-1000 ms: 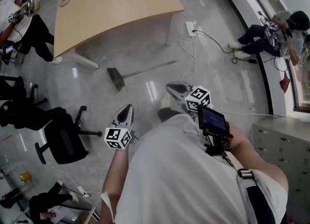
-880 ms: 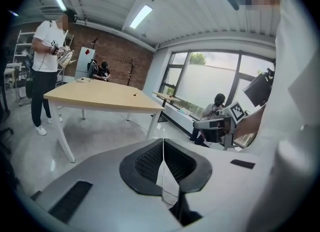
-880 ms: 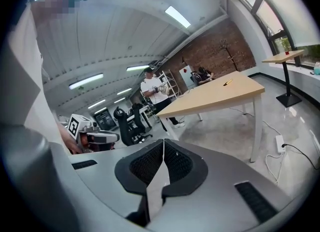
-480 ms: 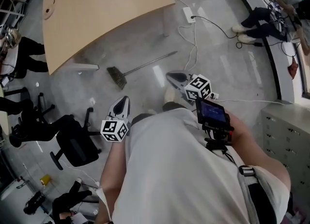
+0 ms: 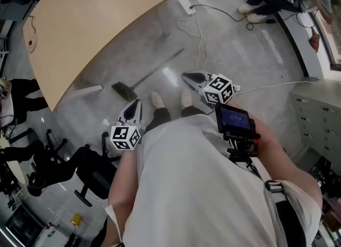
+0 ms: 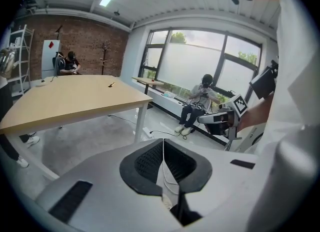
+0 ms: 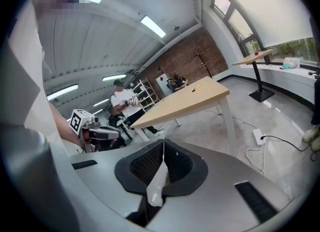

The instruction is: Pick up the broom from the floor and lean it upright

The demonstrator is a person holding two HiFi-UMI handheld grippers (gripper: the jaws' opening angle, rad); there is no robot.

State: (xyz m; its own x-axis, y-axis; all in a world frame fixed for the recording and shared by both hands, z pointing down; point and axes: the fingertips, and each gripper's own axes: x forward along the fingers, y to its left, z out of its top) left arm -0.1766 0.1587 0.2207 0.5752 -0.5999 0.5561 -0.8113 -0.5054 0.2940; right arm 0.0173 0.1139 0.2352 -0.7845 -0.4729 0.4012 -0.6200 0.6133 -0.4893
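Left hand-held gripper [image 5: 134, 106] and right hand-held gripper [image 5: 188, 76] are both closed, empty. I'd judge the broom [image 5: 154, 70] light and stiff, best taken mid-handle.

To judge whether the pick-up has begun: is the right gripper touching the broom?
Apart. The head view shows bare floor between the right gripper and the broom; the jaws are shut on nothing.
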